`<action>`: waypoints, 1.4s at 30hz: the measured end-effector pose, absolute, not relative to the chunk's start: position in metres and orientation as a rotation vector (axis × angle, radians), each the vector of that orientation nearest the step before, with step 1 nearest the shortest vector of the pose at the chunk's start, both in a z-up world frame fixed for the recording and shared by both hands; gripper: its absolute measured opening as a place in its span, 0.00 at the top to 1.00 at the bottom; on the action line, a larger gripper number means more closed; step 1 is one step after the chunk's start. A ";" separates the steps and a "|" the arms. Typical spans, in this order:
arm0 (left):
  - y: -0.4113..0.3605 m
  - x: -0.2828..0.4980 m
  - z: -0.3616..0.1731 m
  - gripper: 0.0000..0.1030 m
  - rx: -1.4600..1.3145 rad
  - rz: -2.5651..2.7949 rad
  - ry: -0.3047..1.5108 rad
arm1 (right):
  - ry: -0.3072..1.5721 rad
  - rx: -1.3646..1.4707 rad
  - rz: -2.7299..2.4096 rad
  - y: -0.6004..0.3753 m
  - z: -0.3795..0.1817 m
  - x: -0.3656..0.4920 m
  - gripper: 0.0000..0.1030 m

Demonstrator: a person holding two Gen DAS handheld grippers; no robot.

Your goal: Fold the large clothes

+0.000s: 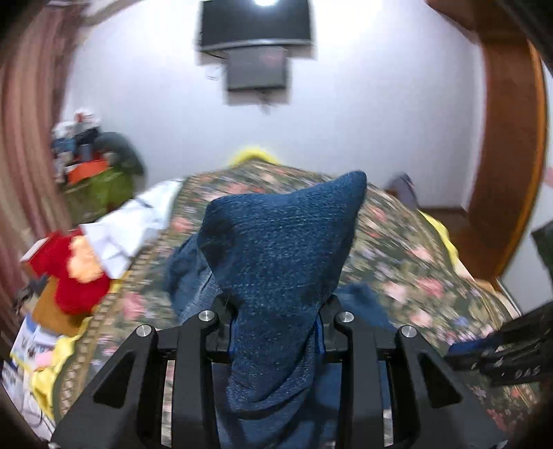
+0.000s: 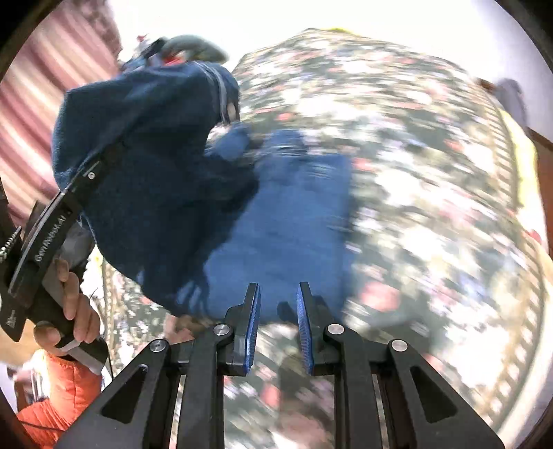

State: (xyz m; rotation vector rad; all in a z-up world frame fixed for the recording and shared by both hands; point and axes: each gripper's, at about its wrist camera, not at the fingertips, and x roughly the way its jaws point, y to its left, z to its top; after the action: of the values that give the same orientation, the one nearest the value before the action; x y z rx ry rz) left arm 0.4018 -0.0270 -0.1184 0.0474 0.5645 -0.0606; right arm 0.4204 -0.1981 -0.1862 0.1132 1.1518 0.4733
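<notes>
A dark blue knit garment [image 1: 276, 262] is clamped in my left gripper [image 1: 276, 331] and drapes over its jaws, held up above a floral bedspread [image 1: 408, 248]. In the right wrist view the same garment [image 2: 152, 165] hangs from the left gripper [image 2: 114, 148] at the left, with its lower part [image 2: 290, 221] lying on the bedspread [image 2: 432, 193]. My right gripper [image 2: 276, 293] is open and empty, just above the near edge of the cloth. It also shows at the right edge of the left wrist view [image 1: 466, 355].
White clothes [image 1: 134, 221] and a red and orange garment [image 1: 76, 273] lie at the bed's left side. A pile of things [image 1: 93, 155] stands by the curtain. A TV [image 1: 255, 24] hangs on the far wall. A wooden frame [image 1: 511, 155] is at the right.
</notes>
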 end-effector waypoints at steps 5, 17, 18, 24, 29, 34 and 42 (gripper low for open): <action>-0.082 0.400 -0.160 0.70 0.194 -0.154 0.668 | 1.139 0.072 0.375 -0.243 -0.181 0.397 0.84; -0.086 0.359 -0.190 0.33 0.221 -0.324 0.842 | 1.065 0.055 0.380 -0.250 -0.156 0.373 0.84; -0.085 0.357 -0.188 0.33 0.219 -0.320 0.845 | 1.055 0.056 0.386 -0.247 -0.151 0.374 0.84; -0.040 0.342 -0.154 0.33 0.061 -0.295 0.859 | 1.005 0.051 0.465 -0.212 -0.121 0.383 0.84; 0.020 0.338 -0.125 0.20 -0.028 -0.198 0.785 | 0.966 -0.042 0.535 -0.158 -0.107 0.395 0.84; 0.069 0.357 -0.142 0.17 -0.053 -0.059 0.837 | 0.993 -0.156 0.588 -0.102 -0.130 0.409 0.84; 0.060 0.366 -0.218 0.16 -0.025 -0.073 1.003 | 1.021 -0.459 0.447 -0.073 -0.198 0.418 0.84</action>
State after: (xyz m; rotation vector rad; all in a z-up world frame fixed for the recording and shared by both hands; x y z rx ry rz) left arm 0.3659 0.0599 -0.2180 -0.0250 1.0027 -0.0729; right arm 0.4179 -0.0730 -0.1981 -0.4591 1.0211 0.4466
